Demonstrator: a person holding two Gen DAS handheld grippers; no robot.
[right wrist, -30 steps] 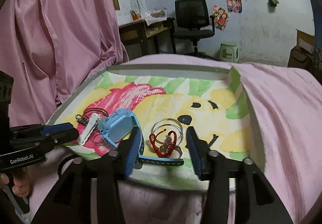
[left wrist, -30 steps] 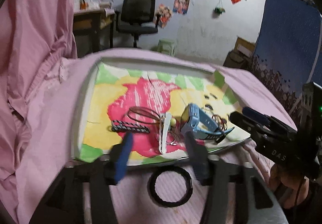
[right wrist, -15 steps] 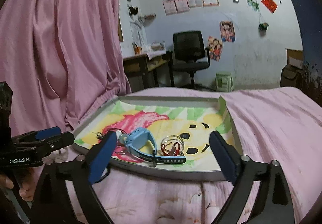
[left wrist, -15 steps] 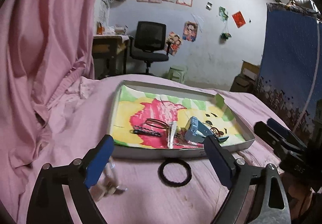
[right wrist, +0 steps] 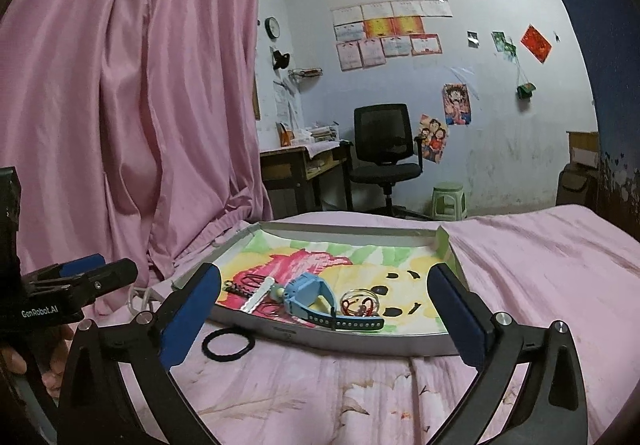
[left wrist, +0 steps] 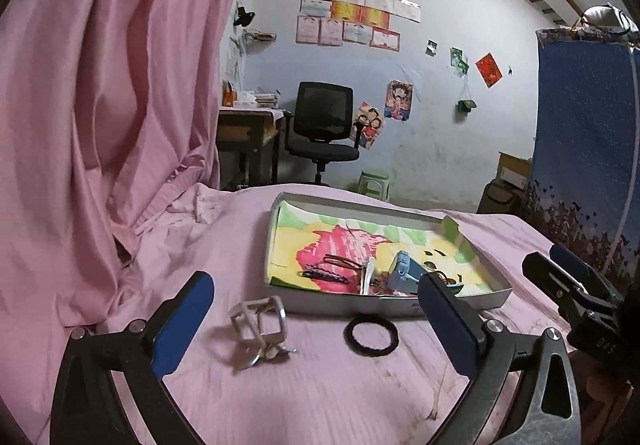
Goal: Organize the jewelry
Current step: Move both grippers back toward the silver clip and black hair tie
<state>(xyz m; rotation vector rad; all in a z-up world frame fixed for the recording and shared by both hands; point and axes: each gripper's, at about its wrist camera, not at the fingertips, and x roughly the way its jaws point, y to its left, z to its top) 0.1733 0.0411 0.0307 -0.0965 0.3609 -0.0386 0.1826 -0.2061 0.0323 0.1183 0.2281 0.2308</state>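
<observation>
Pink bedding (left wrist: 320, 385) lies bare around the tray (right wrist: 360, 341) mid-frame holding jewelry; black ring (left wrist: 371, 334) just below its near edge. Left gripper (left wrist: 316, 321) and right gripper (right wrist: 324, 309) have just been opening, spread wide, empty.

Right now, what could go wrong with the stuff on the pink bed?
The black hair tie and the silver clip lie outside the tray on soft, wrinkly bedding, so either might slip or hide in a fold when grabbed. Inside, the blue watch lies close against the bangles and the white clip, so lifting one could drag another along.
</observation>
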